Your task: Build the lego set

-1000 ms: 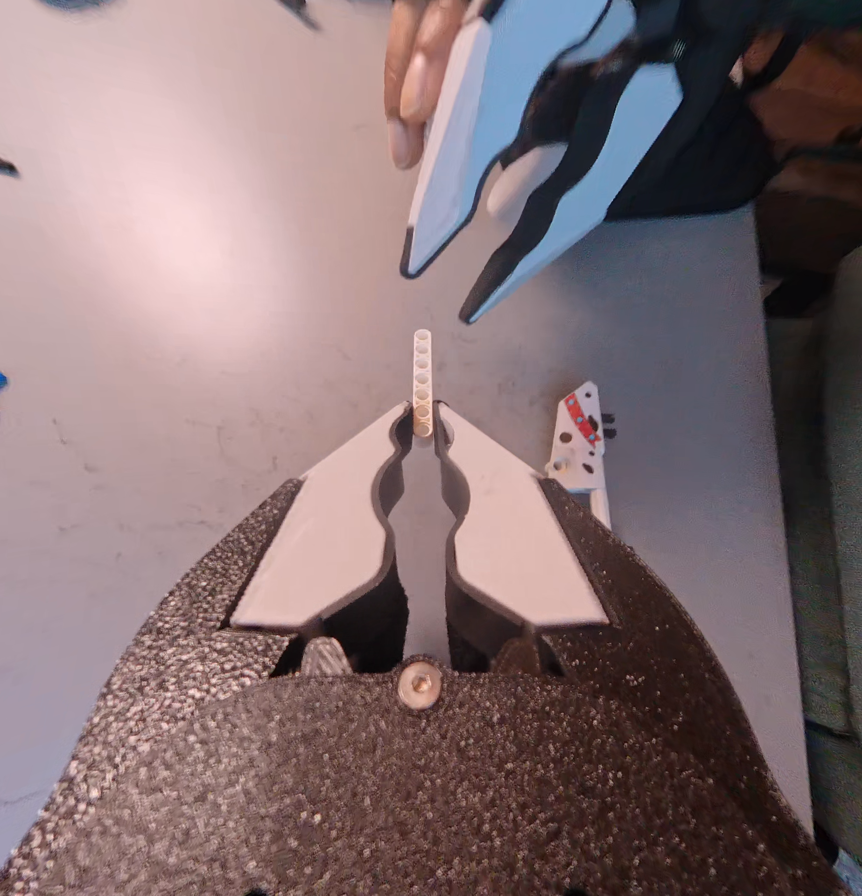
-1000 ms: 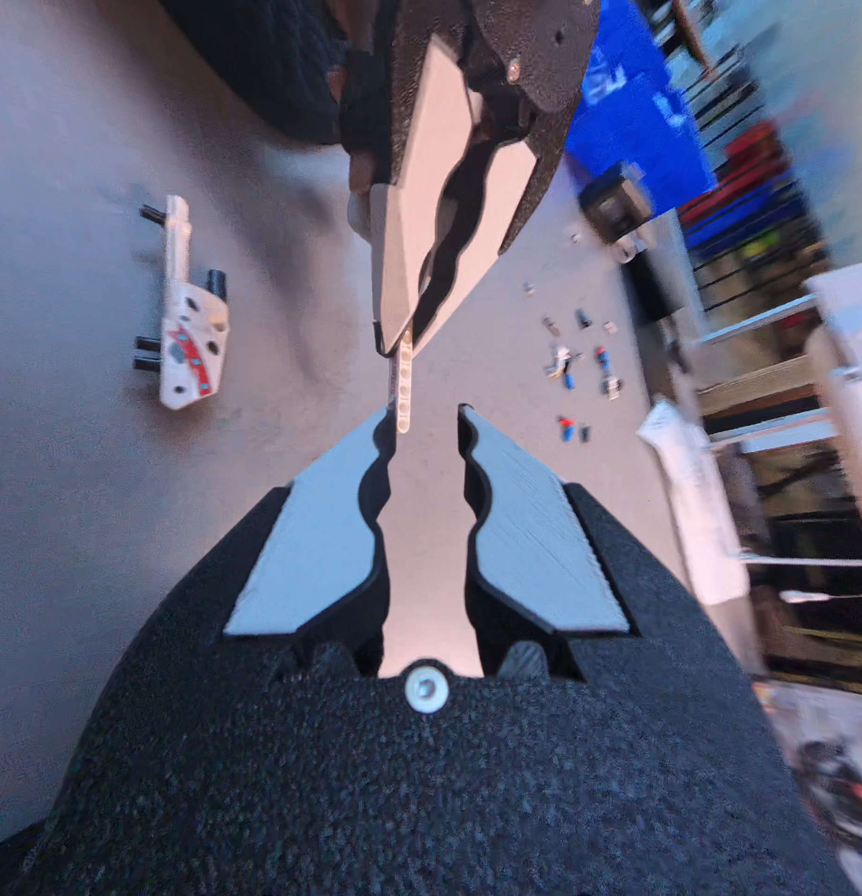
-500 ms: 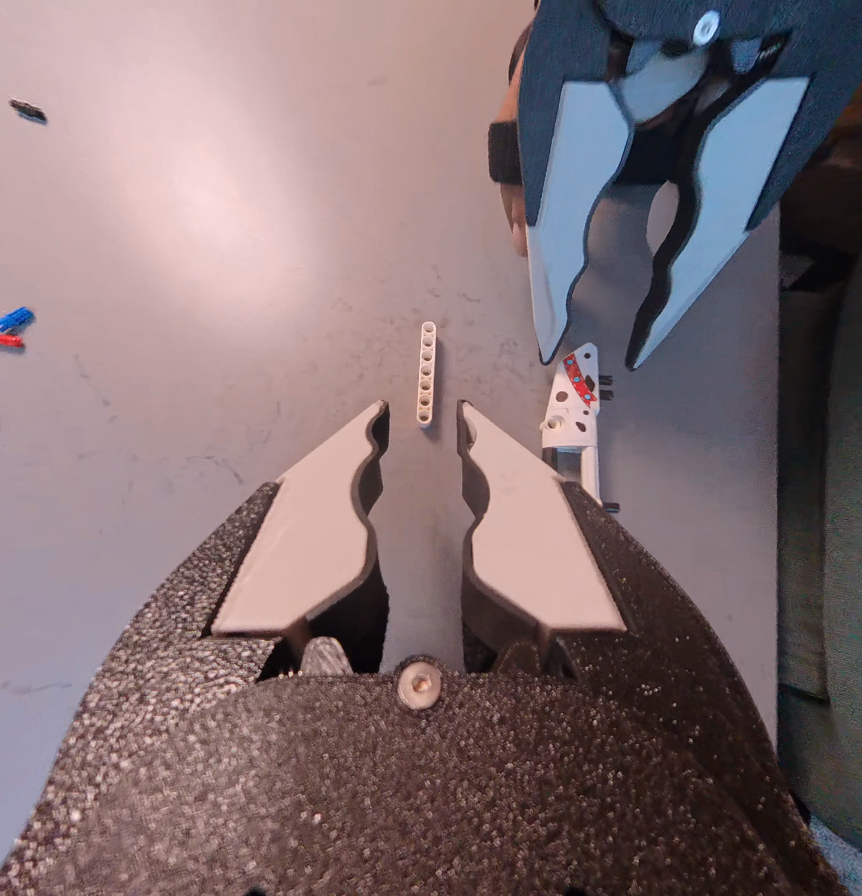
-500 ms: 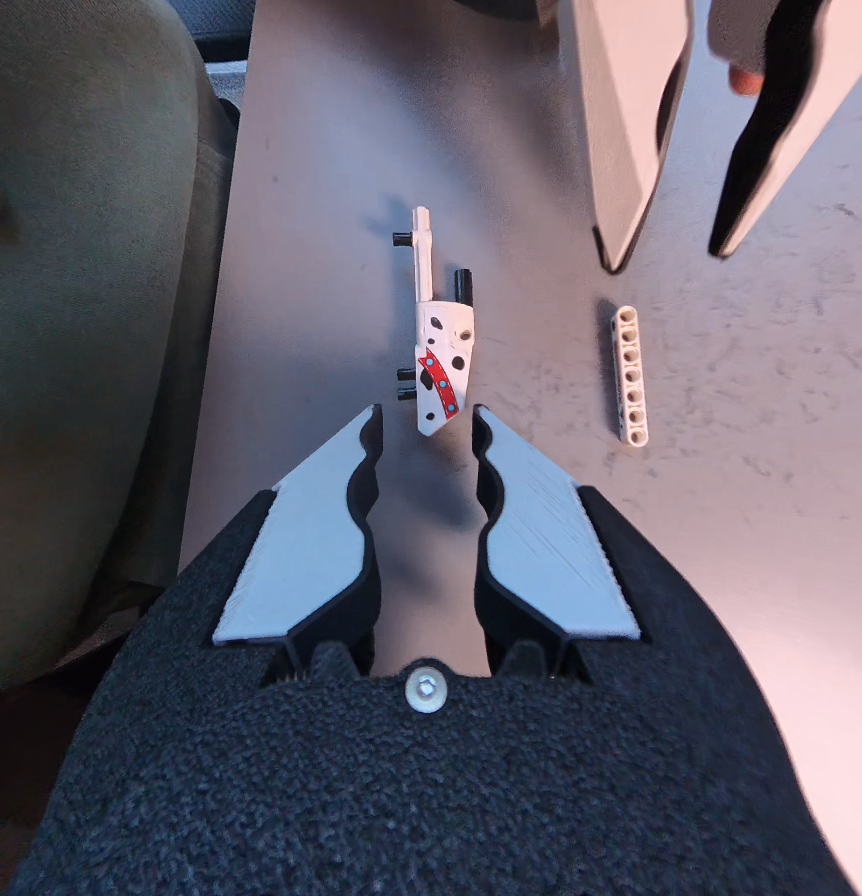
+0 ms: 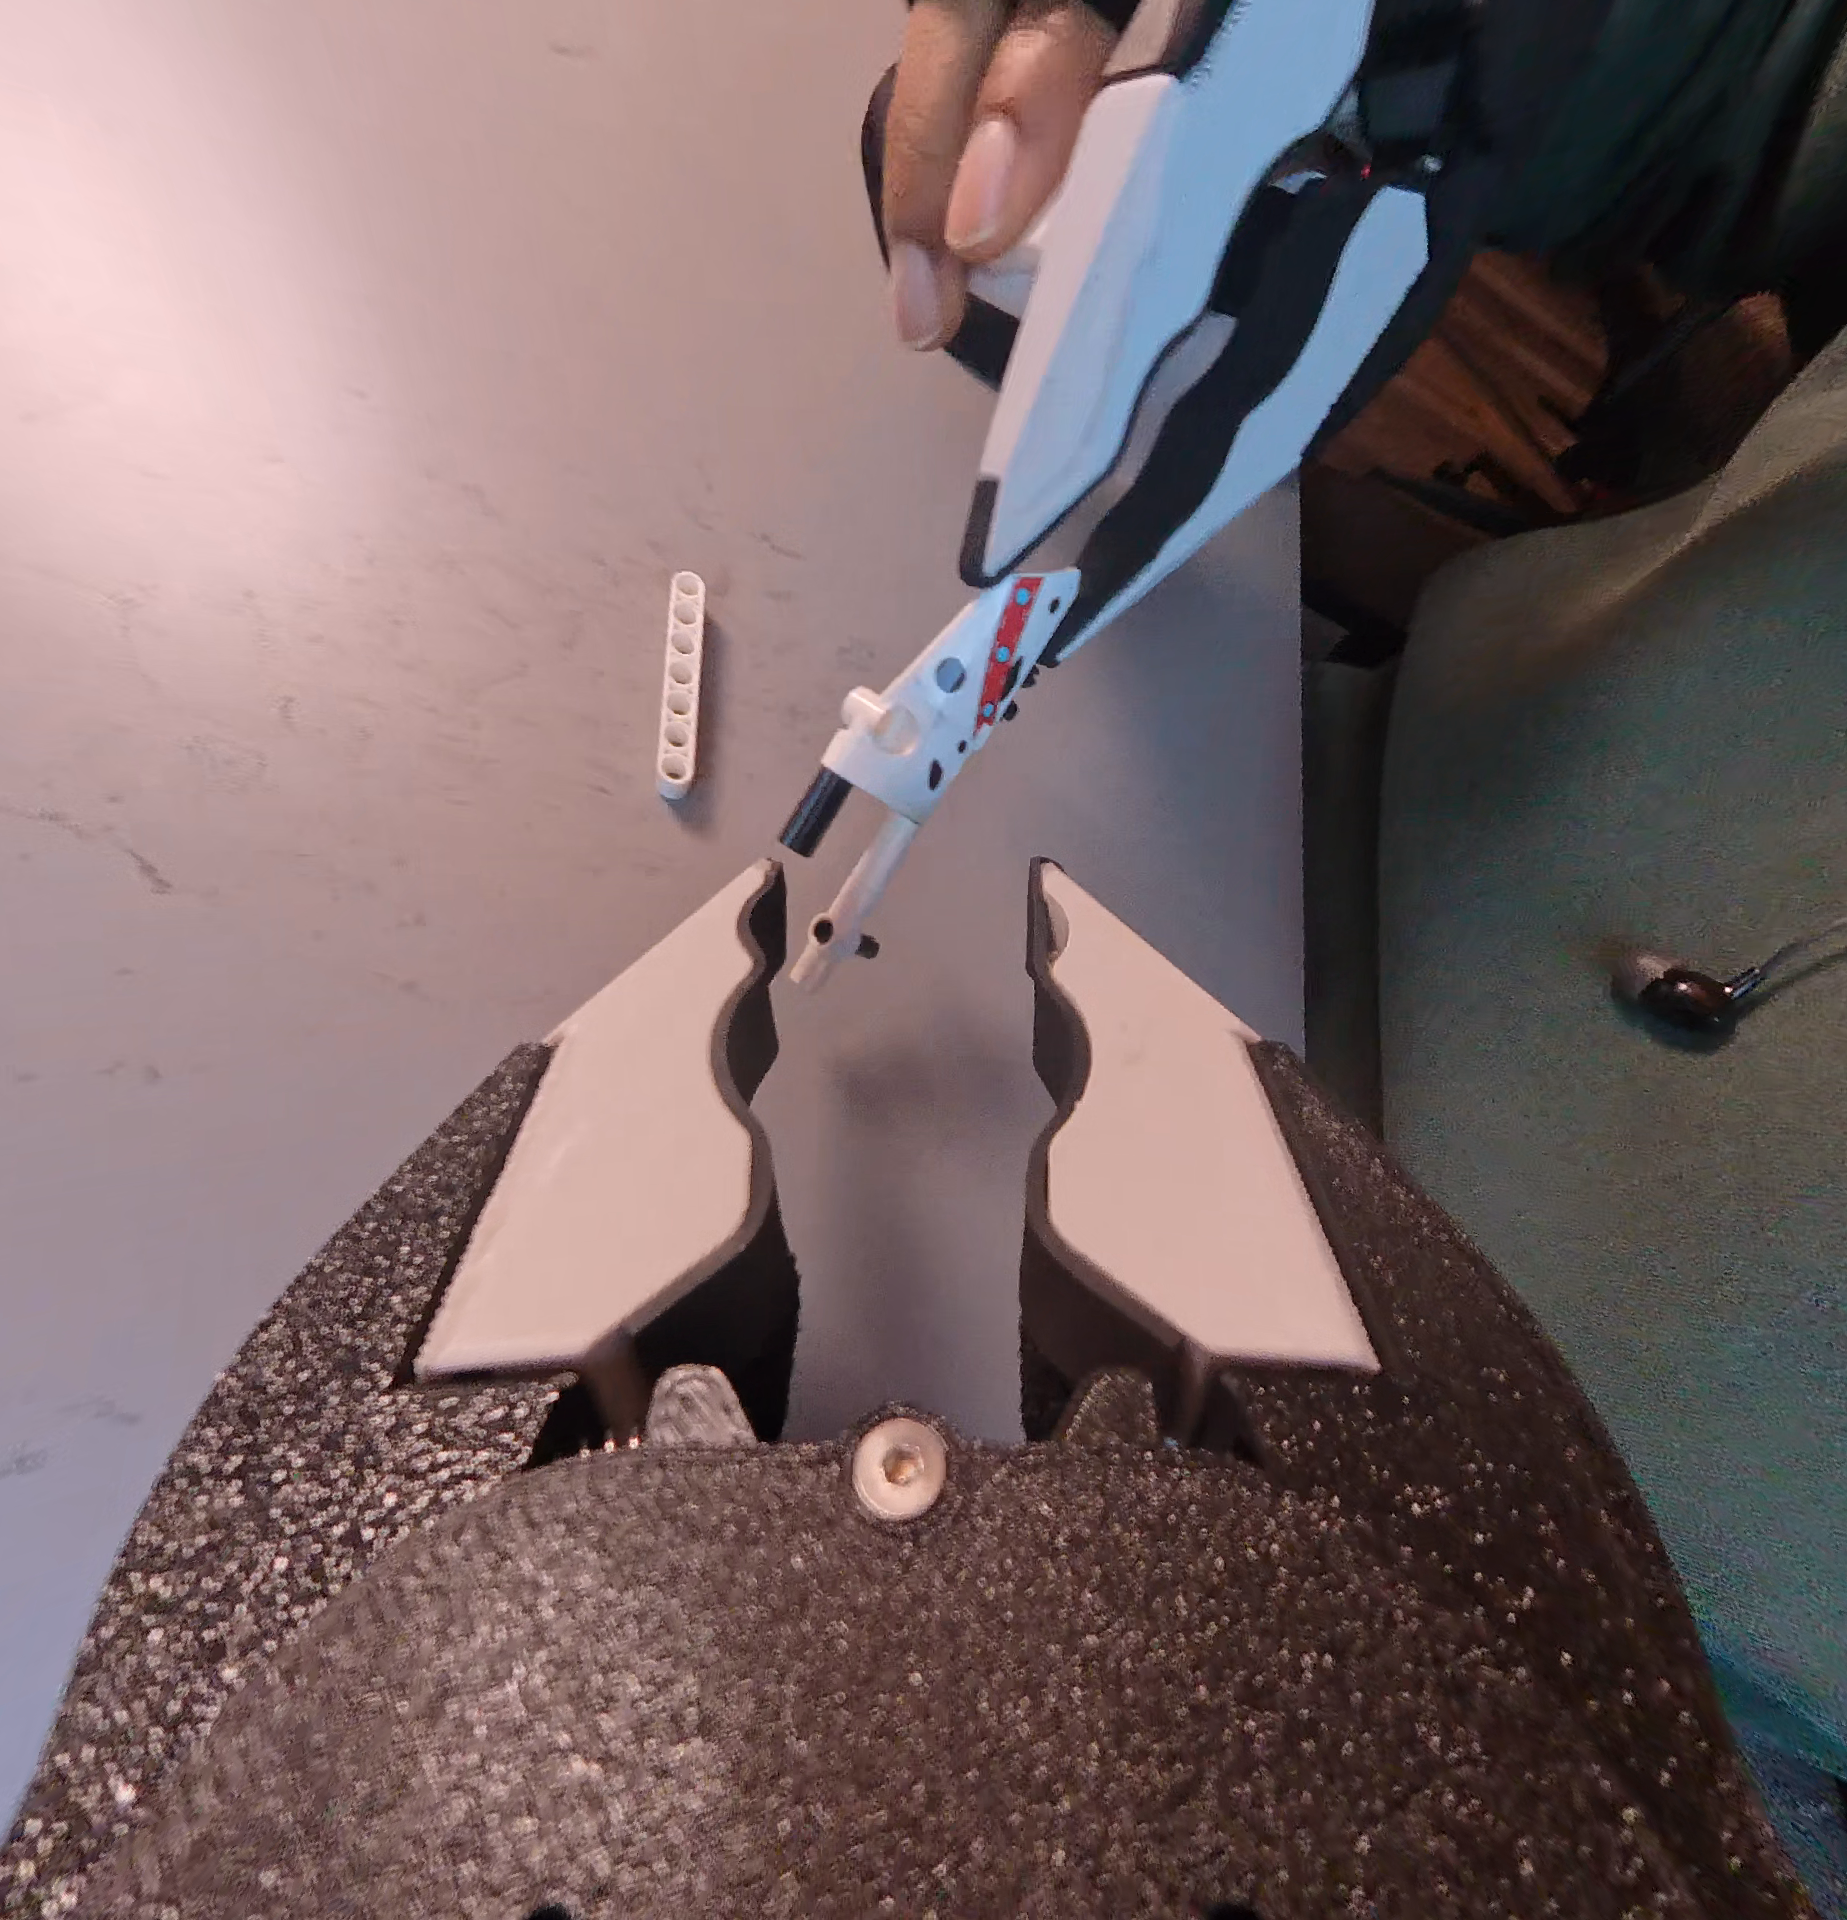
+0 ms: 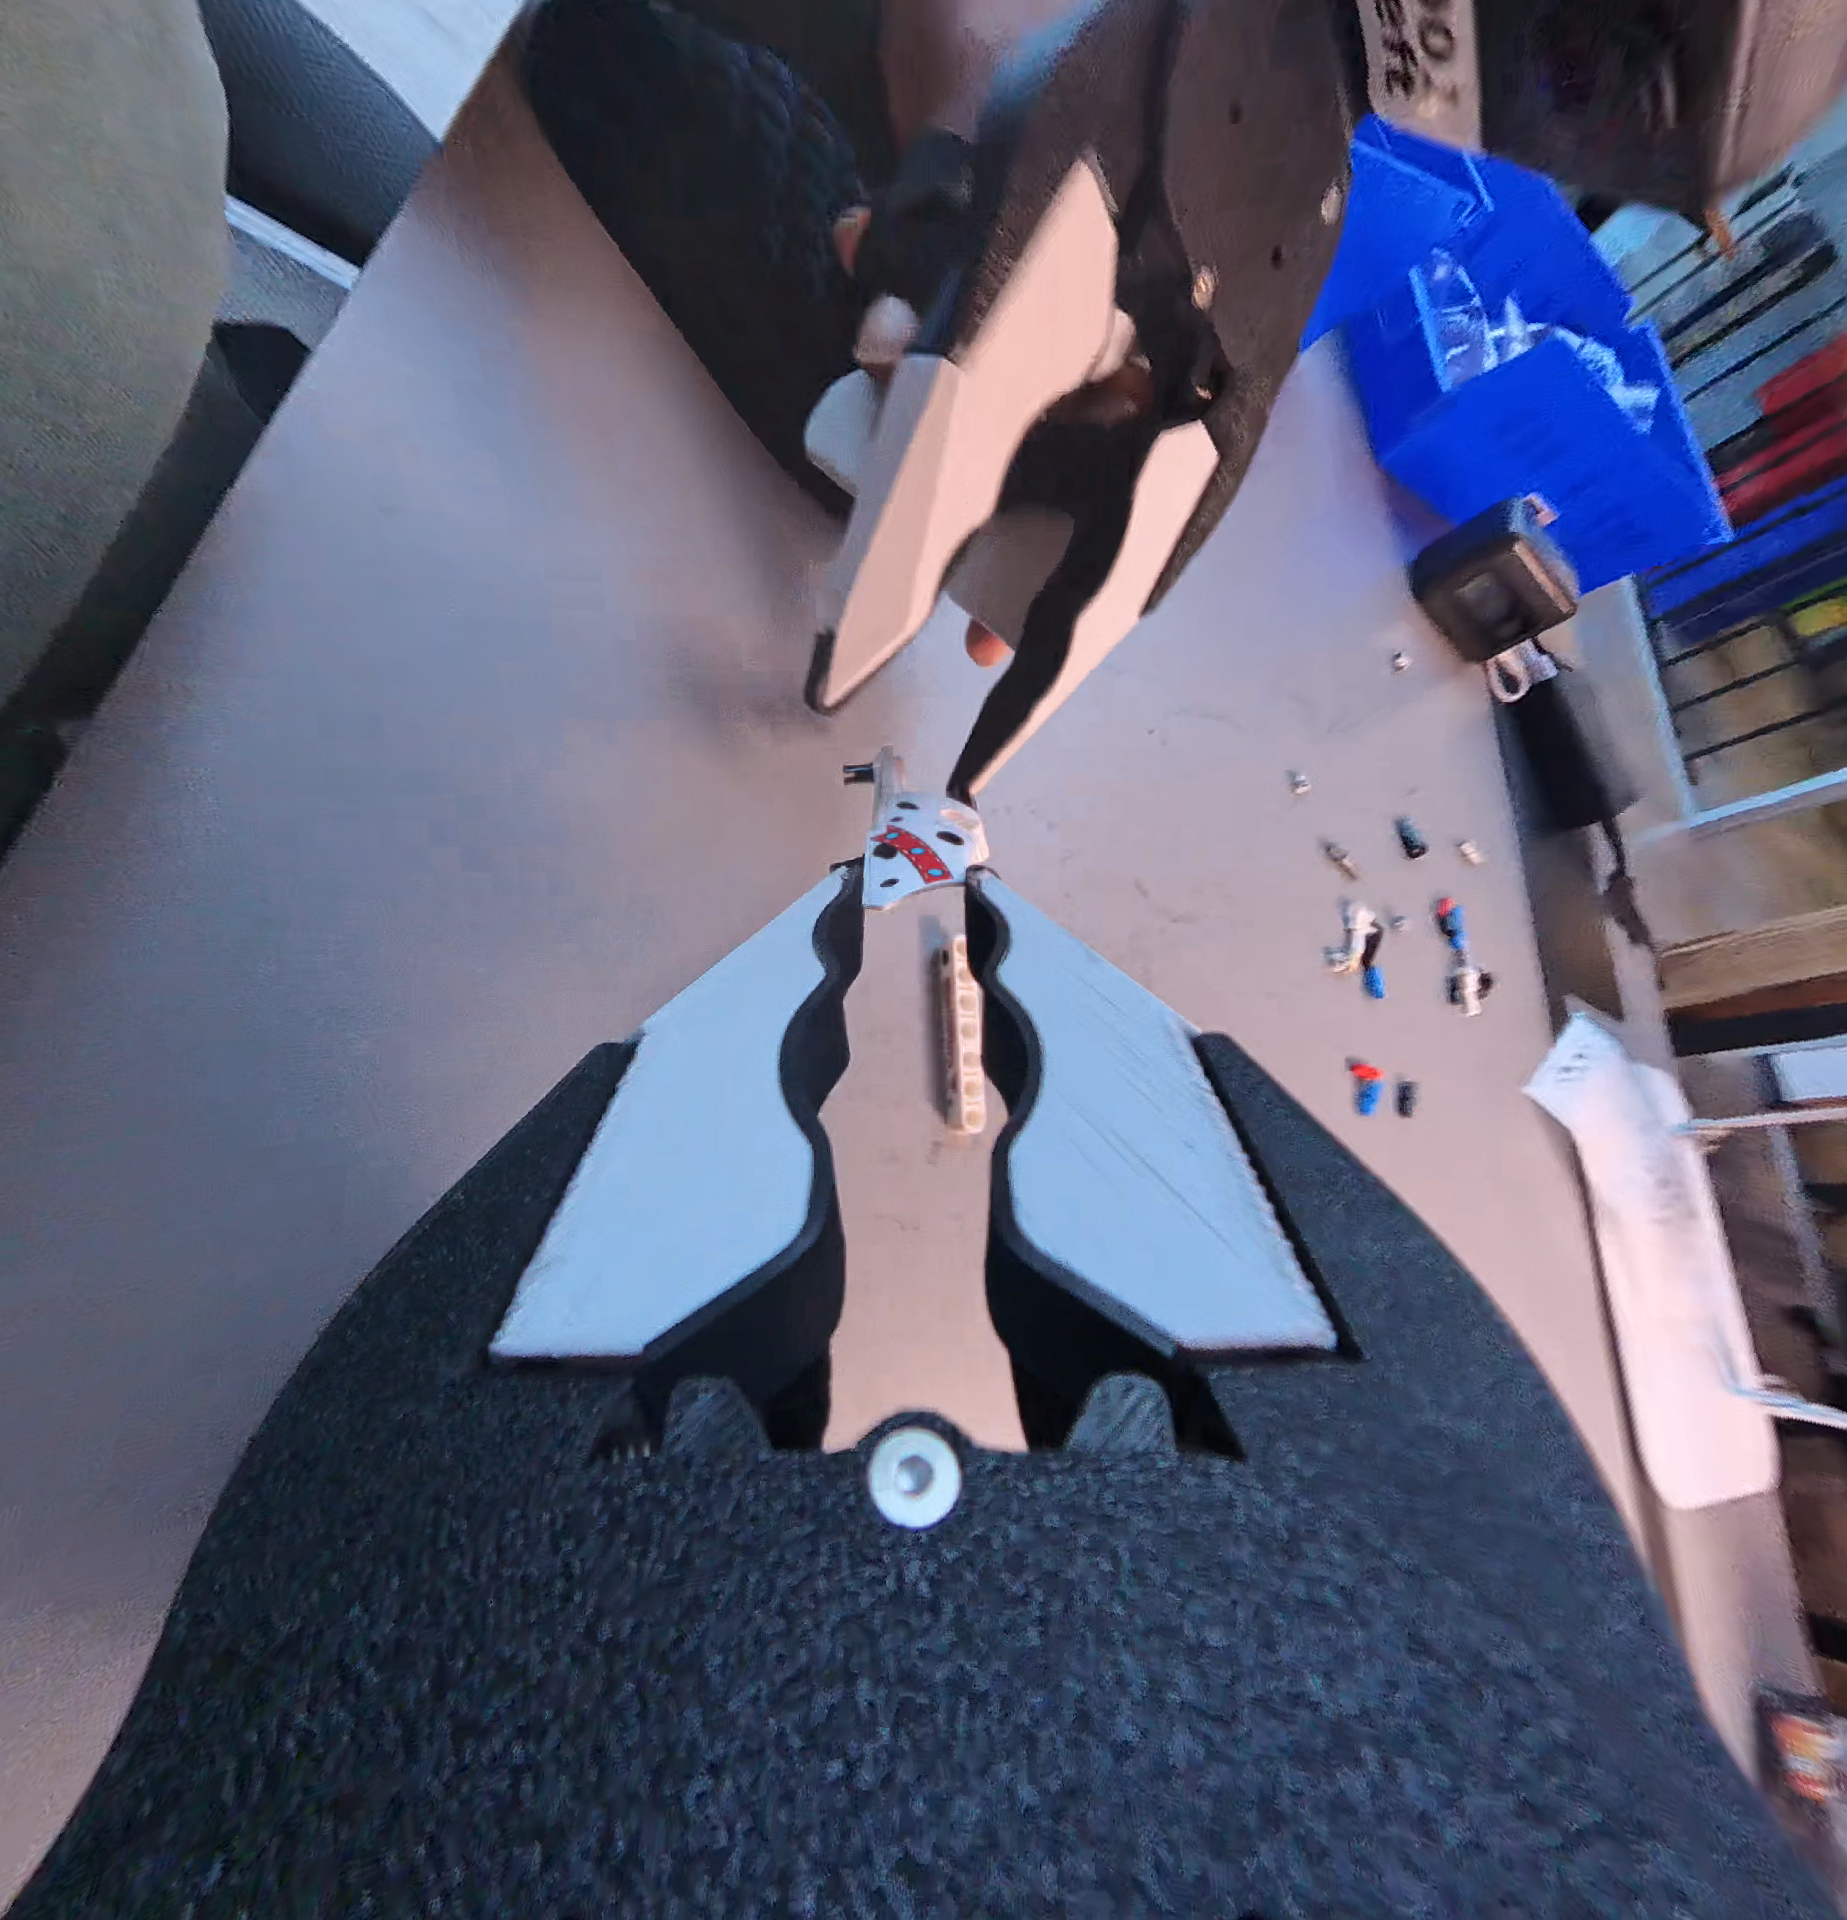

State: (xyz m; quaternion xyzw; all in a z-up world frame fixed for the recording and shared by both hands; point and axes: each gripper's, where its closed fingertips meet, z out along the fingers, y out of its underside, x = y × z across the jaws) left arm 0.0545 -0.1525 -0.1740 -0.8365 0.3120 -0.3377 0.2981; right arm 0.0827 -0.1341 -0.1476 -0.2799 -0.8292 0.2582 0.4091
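Left wrist view, item one: the left gripper [image 5: 903, 873], two pale grey fingers on a speckled black body, is hovering over the grey table [image 5: 327, 416] with its jaws standing well apart and nothing between the pads.

Item two: the right gripper [image 5: 1018, 582], white-faced fingers with black edging, is reaching in from the upper right, a person's hand [image 5: 950, 156] wrapping its handle. Its jaws are clamping the wide end of the white spotted lego assembly with a red band, blue dots and black pins [image 5: 940, 717]. This assembly is hanging clear of the table, tilting down and to the left, its thin white axle tip pointing into the gap between the left gripper's fingers, just beside the left finger's tip; contact cannot be told.

Item three: the long white lego beam with a row of round holes [image 5: 680, 686] is lying flat on the table, apart from both grippers, left of the held assembly.

Item four: a green upholstered seat [image 5: 1625, 1143] is sitting past the table's right edge, a small dark earbud on a thin cord [image 5: 1677, 992] resting on it.

Right wrist view, same items: the gripper's fingertips [image 6: 976, 888] are pinching the spotted assembly [image 6: 914, 847]; the white beam [image 6: 963, 1029] is lying on the table below them. Small loose lego parts, blue, red, black and grey [image 6: 1407, 956], are lying scattered farther right, a blue plastic bin [image 6: 1521, 364] beyond. Much of this view is blurring.
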